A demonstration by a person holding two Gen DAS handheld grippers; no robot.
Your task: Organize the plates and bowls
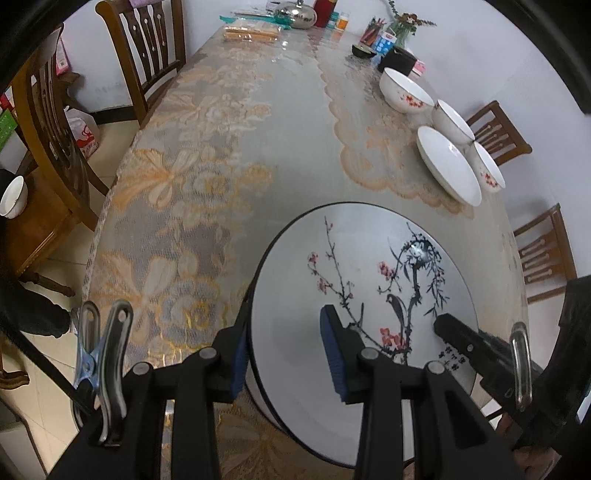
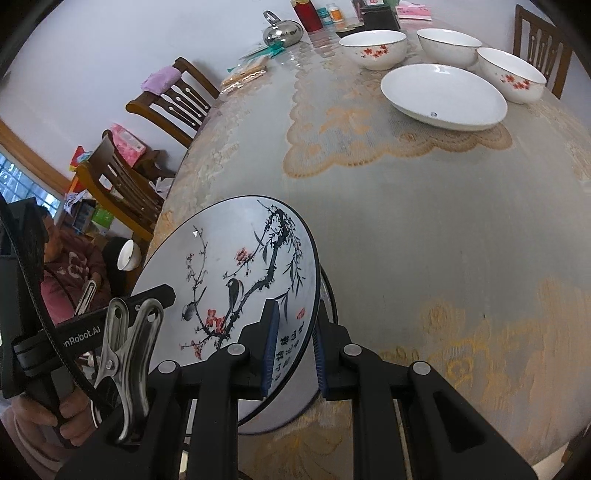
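A large round plate [image 1: 351, 258] painted with birds, blossom branches and a black rim is held between both grippers over the near end of the table. My left gripper [image 1: 286, 332] is shut on its left rim, one pad outside and one over the painted face. My right gripper [image 2: 295, 332] is shut on the opposite rim of the same plate [image 2: 229, 240], and its black finger [image 1: 454, 328] shows at the plate's right side in the left wrist view. A plain white plate [image 2: 443, 96] and three white bowls with red blossoms [image 2: 373, 48] [image 2: 448, 46] [image 2: 511, 74] stand at the table's far right.
The table [image 1: 221, 147] has a floral lace cloth under clear plastic. A steel kettle [image 2: 282, 31], jars and packets crowd its far end. Wooden chairs [image 1: 147, 48] line both sides. A small white bowl [image 1: 13, 195] sits on a chair seat at the left, beside a seated person [image 2: 70, 266].
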